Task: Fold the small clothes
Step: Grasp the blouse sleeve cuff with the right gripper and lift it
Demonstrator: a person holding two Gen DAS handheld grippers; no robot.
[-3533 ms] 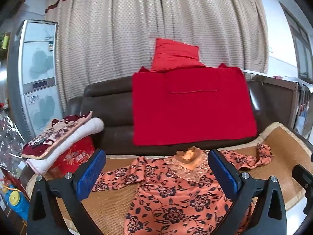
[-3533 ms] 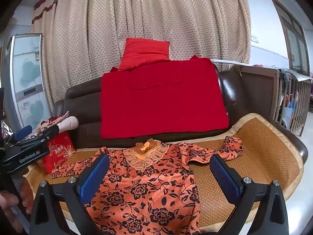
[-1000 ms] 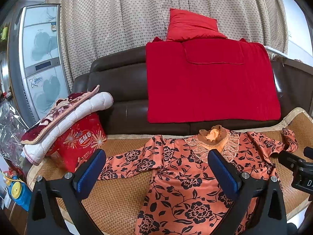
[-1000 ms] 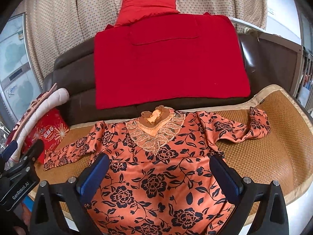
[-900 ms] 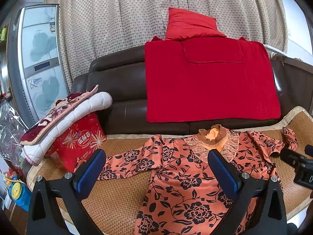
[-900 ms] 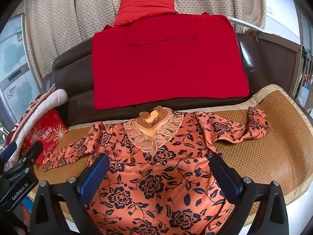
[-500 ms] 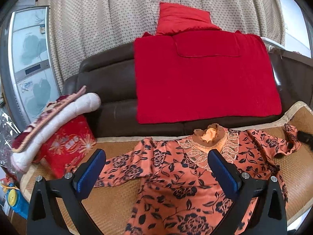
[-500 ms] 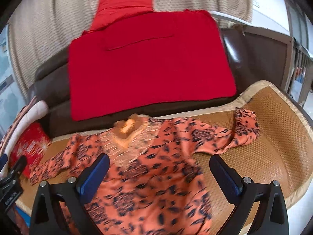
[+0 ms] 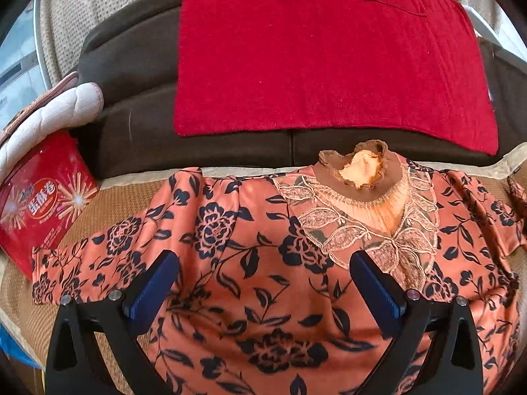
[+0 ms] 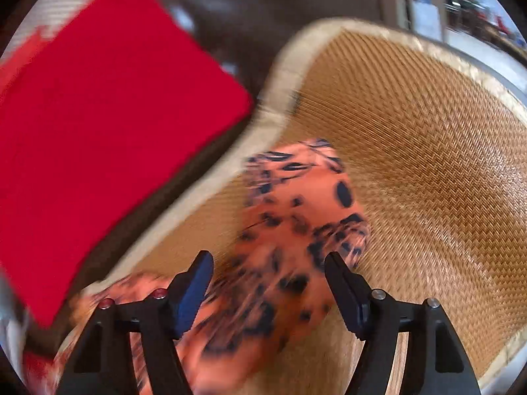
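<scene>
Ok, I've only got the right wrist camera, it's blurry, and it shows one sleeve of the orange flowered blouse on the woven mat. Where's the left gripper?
Observer: The left gripper is open over the chest of the orange black-flowered blouse, just left of its lace collar.
Operator: Is the other sleeve spread out?
Observer: Yes, the far sleeve lies flat on the woven straw mat, its cuff right by a red printed box.
Operator: Which way does the neck point?
Observer: Toward the brown leather sofa back, below the red cloth hanging there.

Red blanket (image 9: 329, 59); woven mat (image 10: 428, 151)
</scene>
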